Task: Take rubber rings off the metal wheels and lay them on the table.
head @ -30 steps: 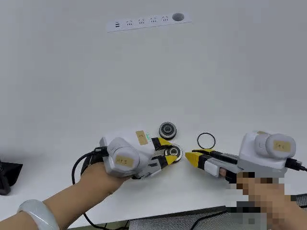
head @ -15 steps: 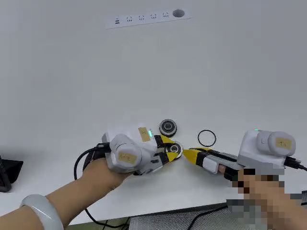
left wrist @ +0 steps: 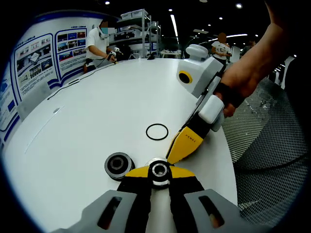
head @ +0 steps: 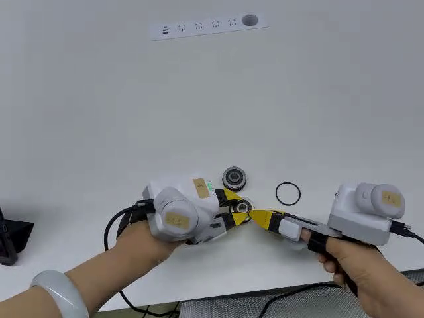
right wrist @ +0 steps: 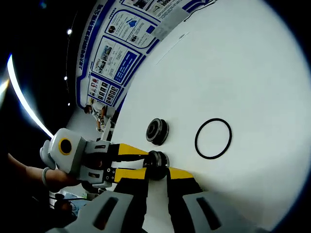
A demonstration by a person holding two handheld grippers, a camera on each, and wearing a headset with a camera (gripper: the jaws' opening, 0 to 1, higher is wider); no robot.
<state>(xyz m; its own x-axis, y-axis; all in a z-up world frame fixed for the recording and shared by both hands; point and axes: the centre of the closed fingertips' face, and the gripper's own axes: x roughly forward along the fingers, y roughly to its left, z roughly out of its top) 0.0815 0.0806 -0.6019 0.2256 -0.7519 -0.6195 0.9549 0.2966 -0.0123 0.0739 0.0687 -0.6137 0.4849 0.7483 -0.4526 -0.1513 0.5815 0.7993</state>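
Observation:
My left gripper [head: 236, 208] [left wrist: 160, 174] is shut on a small metal wheel [head: 242, 207] [left wrist: 159, 170] [right wrist: 156, 159], holding it just above the white table. A dark rubber ring still sits around that wheel. My right gripper [head: 256, 215] [right wrist: 156, 171] comes in from the right, and its yellow tips touch the wheel's rim; how far its jaws are closed is unclear. It enters the left gripper view [left wrist: 183, 147] from the right. A second wheel [head: 234, 177] [left wrist: 119, 165] [right wrist: 157, 131] lies just behind. A loose black rubber ring [head: 287, 193] [left wrist: 157, 131] [right wrist: 213, 138] lies flat to the right.
A white power strip [head: 207, 26] lies at the table's far edge. A black object [head: 10, 238] sits at the left edge. A black cable [head: 112, 225] trails from my left gripper. The table's front edge [head: 218, 291] runs close below both hands.
My right gripper has moved left until its tips reach the wheel held in my left gripper. The left gripper, second wheel and loose ring have stayed put.

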